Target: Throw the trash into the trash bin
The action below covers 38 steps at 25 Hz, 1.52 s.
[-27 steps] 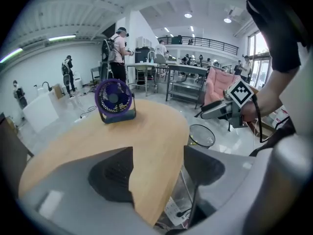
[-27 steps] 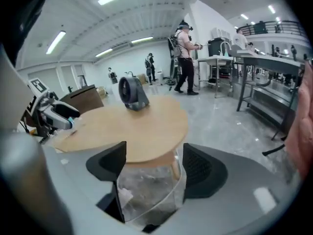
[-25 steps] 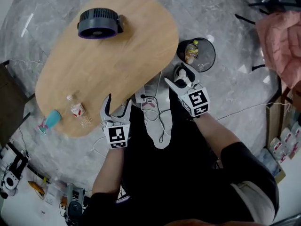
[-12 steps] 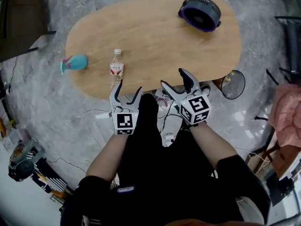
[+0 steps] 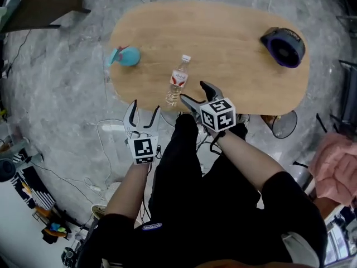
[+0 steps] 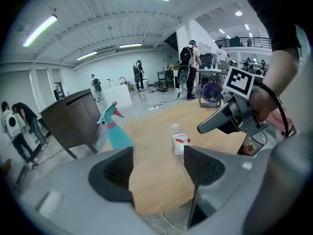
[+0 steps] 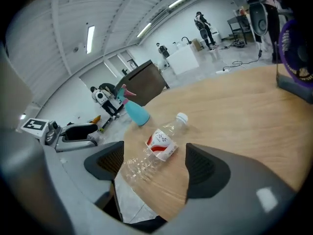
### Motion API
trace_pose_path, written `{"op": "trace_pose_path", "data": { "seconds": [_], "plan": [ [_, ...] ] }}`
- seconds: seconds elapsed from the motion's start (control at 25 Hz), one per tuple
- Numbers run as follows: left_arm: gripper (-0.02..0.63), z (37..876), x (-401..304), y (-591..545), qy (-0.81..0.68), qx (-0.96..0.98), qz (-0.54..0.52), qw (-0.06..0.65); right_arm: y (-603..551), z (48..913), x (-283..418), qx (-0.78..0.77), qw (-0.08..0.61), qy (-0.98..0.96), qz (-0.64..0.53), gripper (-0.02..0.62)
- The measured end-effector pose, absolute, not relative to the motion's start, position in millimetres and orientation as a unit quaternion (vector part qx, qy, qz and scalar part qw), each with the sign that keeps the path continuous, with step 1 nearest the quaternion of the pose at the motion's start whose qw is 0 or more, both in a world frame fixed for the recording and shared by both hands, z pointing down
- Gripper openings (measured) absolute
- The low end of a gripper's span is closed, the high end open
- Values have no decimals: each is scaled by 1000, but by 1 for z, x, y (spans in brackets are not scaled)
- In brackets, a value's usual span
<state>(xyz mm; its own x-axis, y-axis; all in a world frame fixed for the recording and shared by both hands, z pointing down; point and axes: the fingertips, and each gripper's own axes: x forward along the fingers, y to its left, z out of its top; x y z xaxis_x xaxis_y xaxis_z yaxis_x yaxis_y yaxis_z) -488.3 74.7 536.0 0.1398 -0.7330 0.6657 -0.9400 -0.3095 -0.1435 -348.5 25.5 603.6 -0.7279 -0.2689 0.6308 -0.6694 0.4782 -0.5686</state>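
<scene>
The right gripper (image 5: 192, 91), fingers wide and just opening further, frames the clear bottle (image 5: 177, 85) untouched; best straddle its labelled middle squarely before closing. The left gripper (image 5: 143, 107) has its fingers wide, empty.

I see the trash bin (image 5: 285, 128) half hidden under the table's (image 5: 223, 43) near edge, its contents too small to tell.

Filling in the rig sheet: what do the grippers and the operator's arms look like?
Both alike: left gripper and right gripper have curved grey jaws with dark ribbed pads and a white cube bearing black square markers. Sleeves are black, short. Right jaws have just been opening, with the bottle ahead, ungripped.
</scene>
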Motion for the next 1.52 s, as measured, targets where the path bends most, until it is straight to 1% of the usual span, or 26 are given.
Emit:
{"op": "trace_pose_path", "data": {
  "seconds": [0.12,0.28,0.4,0.48,0.56,0.6,0.68,0.72,0.76,0.8,0.92,1.04,1.16,1.28,1.4,1.52],
  "plan": [
    [333,541,-514,87,-587,722,326,171,25,620,-362,289,252,-810,443,426],
    [333,549,-527,106,-601,707,313,203,24,645,-378,295,266,-772,496,456],
    [333,556,-526,119,-599,706,309,220,20,657,-398,296,284,-764,499,482],
    [333,560,-525,125,-597,705,309,227,19,668,-410,293,313,-766,479,512],
    [333,561,-527,128,-597,704,309,230,21,683,-415,288,370,-768,436,523],
    [333,561,-530,128,-598,703,310,229,23,688,-417,286,402,-770,404,509],
    [333,561,-536,126,-599,703,310,227,26,692,-418,280,451,-779,334,503],
    [333,561,-539,125,-599,702,311,227,28,692,-417,274,465,-785,304,476],
    [333,561,-541,125,-599,701,312,228,29,692,-415,269,471,-792,282,433],
    [333,561,-542,124,-598,701,314,229,30,692,-413,263,469,-798,272,409],
    [333,562,-541,121,-595,704,315,227,27,690,-409,247,451,-812,277,377],
    [333,561,-529,118,-586,712,316,225,18,677,-400,249,424,-826,277,371],
    [333,562,-512,112,-566,726,324,219,9,655,-380,265,372,-837,301,370],
    [333,564,-491,99,-546,739,335,211,3,637,-343,288,336,-836,326,370],
    [333,564,-465,83,-528,752,341,198,-4,623,-291,325,317,-826,335,368],
    [333,564,-434,61,-486,781,350,176,-4,609,-237,378,282,-805,360,368]
  ]
}}
